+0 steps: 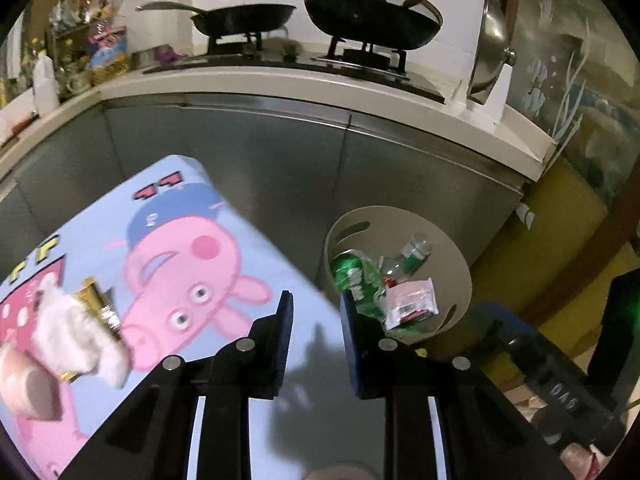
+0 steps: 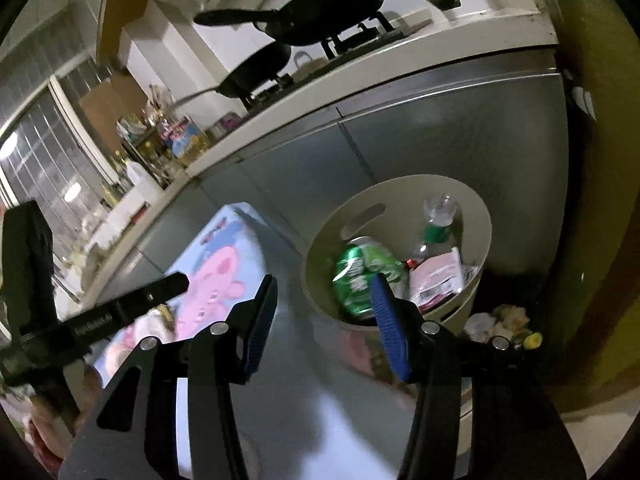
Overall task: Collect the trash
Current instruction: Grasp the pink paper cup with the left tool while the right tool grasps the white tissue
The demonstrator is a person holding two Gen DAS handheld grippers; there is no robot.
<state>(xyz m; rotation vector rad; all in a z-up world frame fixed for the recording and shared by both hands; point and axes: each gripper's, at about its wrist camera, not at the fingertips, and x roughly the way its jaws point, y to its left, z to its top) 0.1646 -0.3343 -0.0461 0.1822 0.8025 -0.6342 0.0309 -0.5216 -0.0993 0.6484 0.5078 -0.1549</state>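
Both tongs (image 1: 314, 312) (image 2: 324, 300) parted, empty

Counted in view: one beige bin (image 1: 456, 264) holding four items, namely one crushed green can (image 1: 354, 276), one clear plastic bottle (image 1: 408, 256) with a green label, one pink-and-white packet (image 1: 412, 300), and one further small red scrap, not identifiable. One blue cartoon-printed table (image 1: 168, 240) carries one white crumpled tissue (image 1: 76, 328) and one gold wrapper (image 1: 100, 304). Two black pans (image 1: 244, 16) stand on one stove. One steel lid (image 1: 490, 40) leans upright. Two grippers present.
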